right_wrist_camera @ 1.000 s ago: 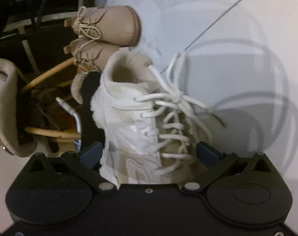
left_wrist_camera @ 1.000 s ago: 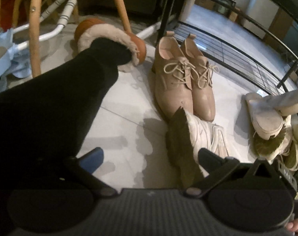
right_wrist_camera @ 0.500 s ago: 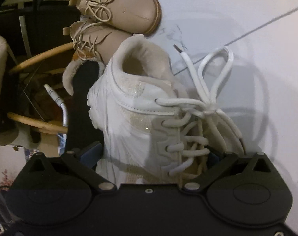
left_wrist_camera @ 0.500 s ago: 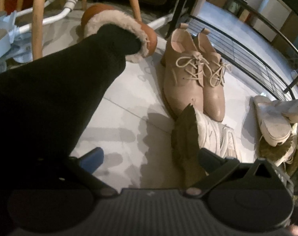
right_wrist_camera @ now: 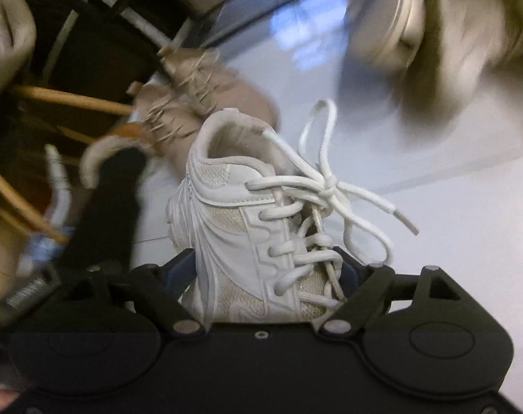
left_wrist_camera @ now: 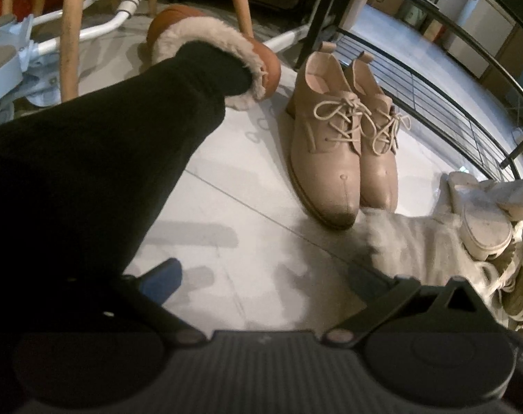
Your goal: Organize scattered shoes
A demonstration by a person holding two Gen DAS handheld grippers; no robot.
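Observation:
My right gripper is shut on a white lace-up sneaker, held off the floor with its opening away from the camera. The sneaker shows blurred in the left wrist view, just right of my left gripper, which is open and empty above the pale floor. A pair of beige lace-up shoes stands side by side ahead of it. A pile of white shoes lies at the right.
The person's black-clad leg in a fur-lined brown slipper crosses the left side. Wooden chair legs and a white frame stand behind. A black metal shoe rack runs along the back right.
The right gripper has swung the white sneaker around toward the right, with motion blur. The left gripper has edged forward toward the beige pair and stayed open.

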